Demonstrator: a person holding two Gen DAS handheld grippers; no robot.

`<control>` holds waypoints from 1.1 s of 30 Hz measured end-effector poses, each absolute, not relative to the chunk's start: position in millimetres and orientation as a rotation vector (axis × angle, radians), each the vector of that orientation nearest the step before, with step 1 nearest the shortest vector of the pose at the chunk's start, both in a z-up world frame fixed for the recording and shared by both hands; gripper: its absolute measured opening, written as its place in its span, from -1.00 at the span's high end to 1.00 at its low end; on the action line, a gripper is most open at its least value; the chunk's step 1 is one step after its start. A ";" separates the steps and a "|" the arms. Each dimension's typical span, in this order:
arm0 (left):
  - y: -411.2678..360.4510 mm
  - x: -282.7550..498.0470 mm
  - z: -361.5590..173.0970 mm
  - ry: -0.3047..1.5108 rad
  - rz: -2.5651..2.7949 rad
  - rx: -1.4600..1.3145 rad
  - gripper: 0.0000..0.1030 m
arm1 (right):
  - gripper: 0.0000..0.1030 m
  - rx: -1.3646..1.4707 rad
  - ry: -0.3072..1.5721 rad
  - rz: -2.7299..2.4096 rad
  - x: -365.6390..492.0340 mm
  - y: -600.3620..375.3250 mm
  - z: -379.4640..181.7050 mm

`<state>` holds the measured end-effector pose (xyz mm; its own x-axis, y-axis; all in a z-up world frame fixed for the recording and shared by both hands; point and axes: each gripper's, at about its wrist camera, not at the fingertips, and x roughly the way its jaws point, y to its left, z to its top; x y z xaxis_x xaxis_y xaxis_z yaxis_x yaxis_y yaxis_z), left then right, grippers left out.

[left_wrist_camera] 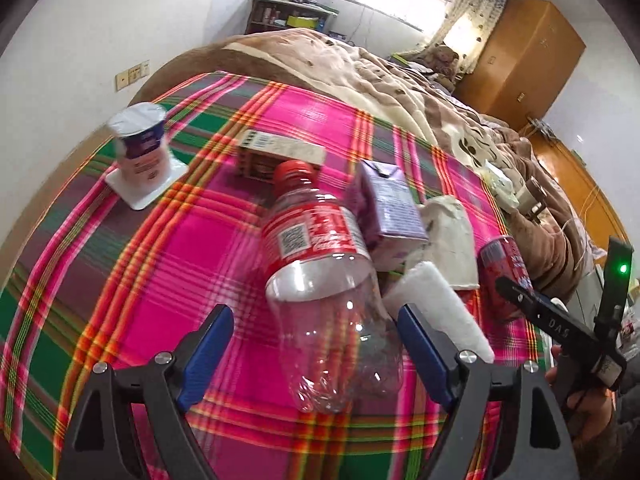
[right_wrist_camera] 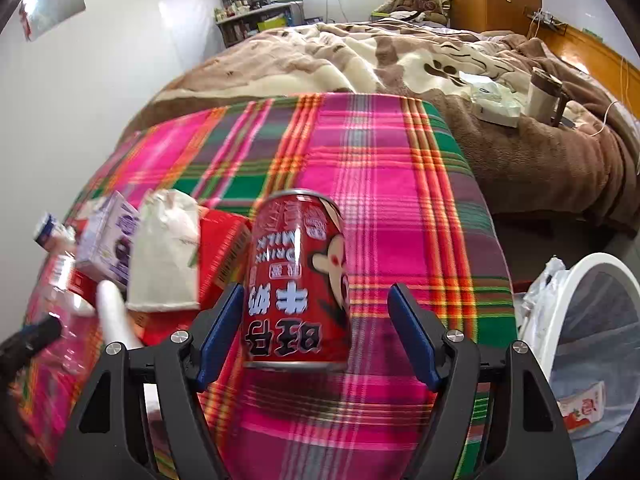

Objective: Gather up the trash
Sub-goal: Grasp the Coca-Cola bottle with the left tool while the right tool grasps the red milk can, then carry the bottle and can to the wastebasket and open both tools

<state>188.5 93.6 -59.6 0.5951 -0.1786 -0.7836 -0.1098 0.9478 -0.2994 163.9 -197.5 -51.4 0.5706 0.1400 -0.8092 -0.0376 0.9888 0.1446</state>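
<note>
Your left claw (left_wrist_camera: 316,344) stands open around the clear plastic bottle (left_wrist_camera: 320,280) lying on the plaid bench (left_wrist_camera: 160,280) — its pads are not touching it. Your right claw (right_wrist_camera: 316,332) is open too, its pads either side of the upright red milk can (right_wrist_camera: 296,280) — white bin (right_wrist_camera: 592,320) nearby at right.
</note>
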 end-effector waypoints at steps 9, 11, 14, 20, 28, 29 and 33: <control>101.3 207.0 -55.9 0.918 -0.043 -0.322 -0.63 | -0.45 0.053 0.918 0.133 163.9 -189.9 -47.0; 103.4 212.6 -59.8 0.931 -0.058 -0.352 -0.63 | -0.45 0.062 0.921 0.142 164.5 -189.9 -47.4; 107.5 218.4 -67.2 0.957 -0.066 -0.385 -0.57 | -0.35 0.076 0.920 0.139 165.1 -192.2 -48.9; 109.1 216.9 -67.7 0.942 -0.061 -0.366 -0.21 | -0.06 0.093 0.920 0.125 165.9 -196.0 -50.2; 110.3 207.3 -65.2 0.920 -0.060 -0.363 -0.21 | -0.05 0.106 0.907 0.137 159.2 -195.1 -49.7; 110.4 204.8 -63.8 0.914 -0.055 -0.358 -0.20 | -0.05 0.110 0.904 0.140 158.1 -195.7 -49.0; 110.3 194.7 -55.7 0.891 -0.056 -0.358 -0.21 | -0.05 0.123 0.887 0.147 150.3 -197.4 -44.7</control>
<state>194.7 110.3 -55.7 0.6311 -0.1952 -0.7507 -0.1000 0.9393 -0.3283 150.3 -197.4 -44.7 0.6226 0.1784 -0.7620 -0.0767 0.9829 0.1675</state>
